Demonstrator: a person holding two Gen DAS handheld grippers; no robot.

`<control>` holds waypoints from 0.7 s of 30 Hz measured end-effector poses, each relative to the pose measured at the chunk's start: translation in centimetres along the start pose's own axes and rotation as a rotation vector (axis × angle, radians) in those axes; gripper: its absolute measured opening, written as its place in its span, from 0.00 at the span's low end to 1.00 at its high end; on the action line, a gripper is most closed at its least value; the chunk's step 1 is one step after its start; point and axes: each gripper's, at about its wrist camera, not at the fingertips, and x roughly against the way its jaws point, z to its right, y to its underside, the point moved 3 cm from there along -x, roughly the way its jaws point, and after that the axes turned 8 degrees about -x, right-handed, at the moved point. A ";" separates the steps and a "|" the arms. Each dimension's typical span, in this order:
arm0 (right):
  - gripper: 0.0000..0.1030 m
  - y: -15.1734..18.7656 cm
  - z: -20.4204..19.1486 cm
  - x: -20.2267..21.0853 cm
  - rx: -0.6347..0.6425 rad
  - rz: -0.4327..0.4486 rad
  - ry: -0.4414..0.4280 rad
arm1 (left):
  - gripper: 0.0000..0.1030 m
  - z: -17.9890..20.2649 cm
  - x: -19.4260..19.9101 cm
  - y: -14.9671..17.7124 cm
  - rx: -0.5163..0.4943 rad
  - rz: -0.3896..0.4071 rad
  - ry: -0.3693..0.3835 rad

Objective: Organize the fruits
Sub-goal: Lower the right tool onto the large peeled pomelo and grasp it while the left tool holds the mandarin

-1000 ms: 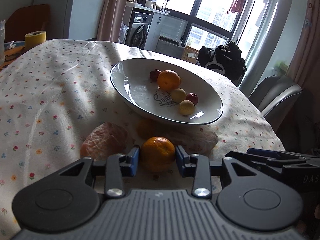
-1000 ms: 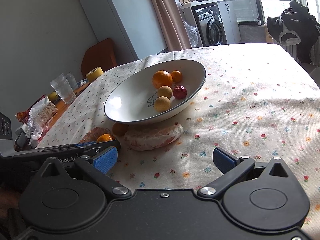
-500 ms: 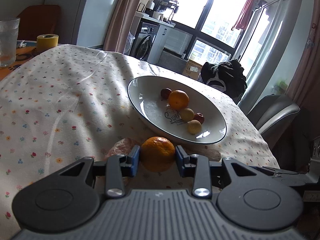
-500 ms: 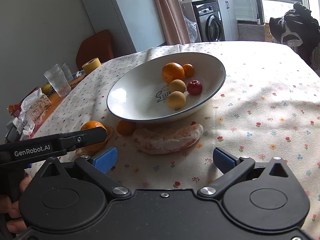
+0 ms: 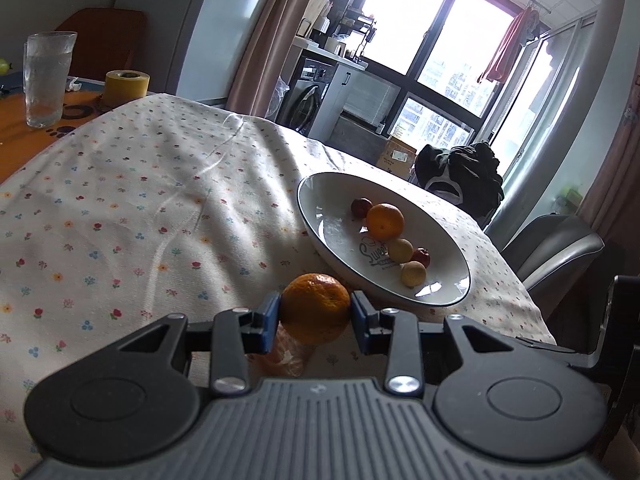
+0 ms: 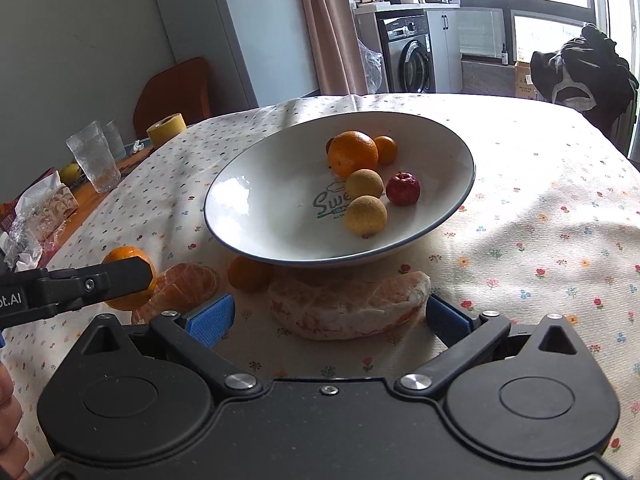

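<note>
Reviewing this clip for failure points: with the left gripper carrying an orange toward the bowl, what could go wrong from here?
The left gripper pinches the round orange only at its sides, so it may slip out. The bowl looks tilted, seemingly propped on a small orange under its rim, so a drop could rock it or roll fruit. Peeled segments lie beneath the carry path.
</note>
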 end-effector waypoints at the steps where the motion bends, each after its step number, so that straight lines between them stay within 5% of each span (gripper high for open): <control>1: 1.00 0.0 -0.1 -0.1 0.001 0.003 0.007 | 0.35 -0.1 0.1 0.0 0.001 0.001 0.000; 21: 1.00 -0.4 -0.9 -1.8 0.172 -0.003 0.070 | 0.35 -1.2 0.5 0.0 0.029 0.006 -0.020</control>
